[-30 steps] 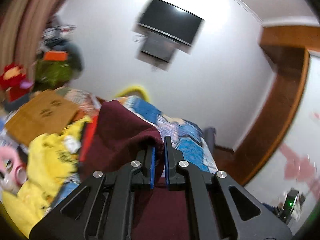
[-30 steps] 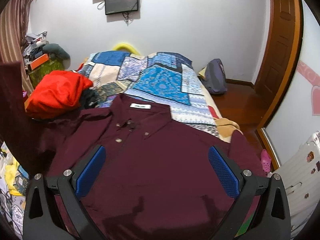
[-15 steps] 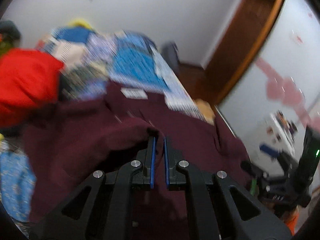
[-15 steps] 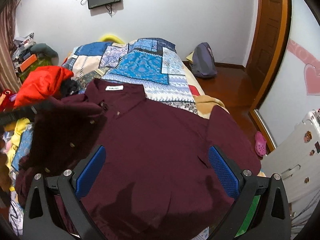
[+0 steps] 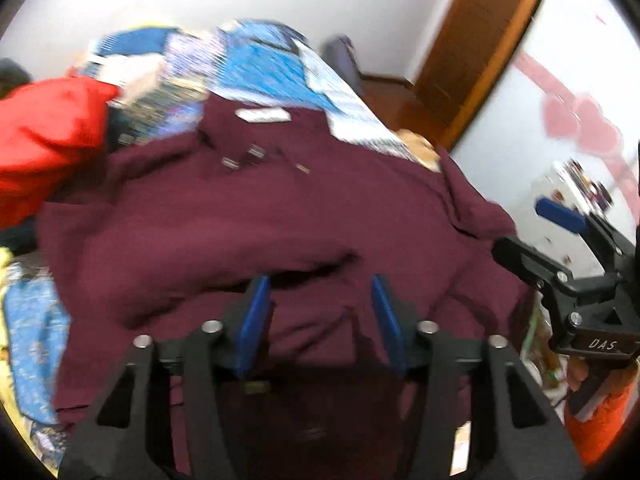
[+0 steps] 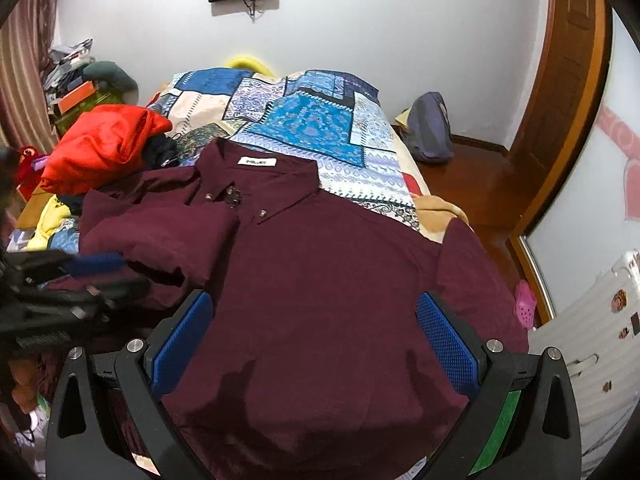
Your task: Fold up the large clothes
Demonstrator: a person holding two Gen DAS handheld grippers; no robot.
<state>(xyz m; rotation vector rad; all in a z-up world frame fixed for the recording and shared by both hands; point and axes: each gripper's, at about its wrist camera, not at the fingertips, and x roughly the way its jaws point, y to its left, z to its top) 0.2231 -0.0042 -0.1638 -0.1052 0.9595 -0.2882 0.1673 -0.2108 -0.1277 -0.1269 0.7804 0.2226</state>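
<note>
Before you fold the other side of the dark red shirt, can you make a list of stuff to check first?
1. Left gripper let go of the folded sleeve: ok, jaws have just been opening, nothing pinched between them.
2. Right gripper ready to grab: ok, open and empty.
3. Maroon shirt lying flat in the middle: ok.
4. Collar facing up, label showing: ok.
5. Right side still unfolded, draping off the bed: ok.
6. Left fold neat: not ok, it looks bunched.

White walls (image 6: pixel 360 20), wooden door (image 6: pixel 568 92), patchwork-covered bed (image 6: pixel 320 120).
</note>
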